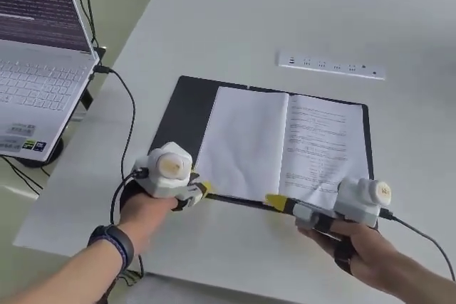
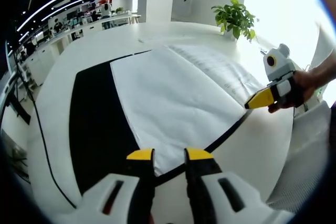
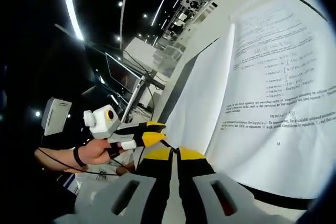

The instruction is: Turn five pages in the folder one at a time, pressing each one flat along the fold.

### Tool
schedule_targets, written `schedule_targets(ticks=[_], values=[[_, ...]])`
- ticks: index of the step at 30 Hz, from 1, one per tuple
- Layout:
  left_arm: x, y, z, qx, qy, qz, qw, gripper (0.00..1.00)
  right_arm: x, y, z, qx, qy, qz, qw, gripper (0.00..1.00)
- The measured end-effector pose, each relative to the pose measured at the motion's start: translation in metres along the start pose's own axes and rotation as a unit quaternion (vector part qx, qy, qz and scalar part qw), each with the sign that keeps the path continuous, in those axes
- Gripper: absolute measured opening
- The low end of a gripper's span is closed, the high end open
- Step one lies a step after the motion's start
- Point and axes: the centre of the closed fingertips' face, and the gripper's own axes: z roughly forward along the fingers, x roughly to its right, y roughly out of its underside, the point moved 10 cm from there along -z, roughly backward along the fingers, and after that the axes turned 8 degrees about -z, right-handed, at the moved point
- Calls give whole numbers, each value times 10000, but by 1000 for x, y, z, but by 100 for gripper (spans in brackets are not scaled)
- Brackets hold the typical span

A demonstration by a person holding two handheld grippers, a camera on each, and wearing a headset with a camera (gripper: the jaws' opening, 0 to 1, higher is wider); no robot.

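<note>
Holding the left gripper [image 2: 169, 154] parted and empty at the near edge of the folder [image 1: 187, 115], and the right gripper [image 3: 175, 153] with jaws closed at that edge by the fold. Lying open on the table [image 1: 285, 12]. Beyond the folder, a power strip [image 1: 331, 66]; left of it, a laptop [image 1: 35, 90].

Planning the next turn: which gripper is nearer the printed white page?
Right. The right gripper sits at the printed white page's bottom inner corner; the left gripper is across the blank page, at its bottom outer corner.

Bright, even light, soft shadows; gripper views warp edgeward, with blown-out glare.
</note>
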Motion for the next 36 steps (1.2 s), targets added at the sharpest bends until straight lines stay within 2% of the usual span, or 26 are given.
schedule_targets(ticks=[3,6,9,18,24,36], values=[[1,-1,-4,14,-17,10,10000,23,1,-5,-6,172,128,-42,9998,6],[4,-2,-9,40,-4,21,10000,25,4,-12,-15,278,424,-323,9982,15],[9,-5,-12,100,69,23,9999,29,3,-15,-25,437,444,-277,9977,18],[20,-16,-25,299,101,56,9995,34,0,-25,-57,444,921,-815,9914,30],[25,-20,-36,438,112,75,9990,37,-2,-33,-83,388,1261,-1323,9824,40],[29,-33,-61,729,98,65,9973,43,-14,-43,-122,513,1600,-1801,9692,50]])
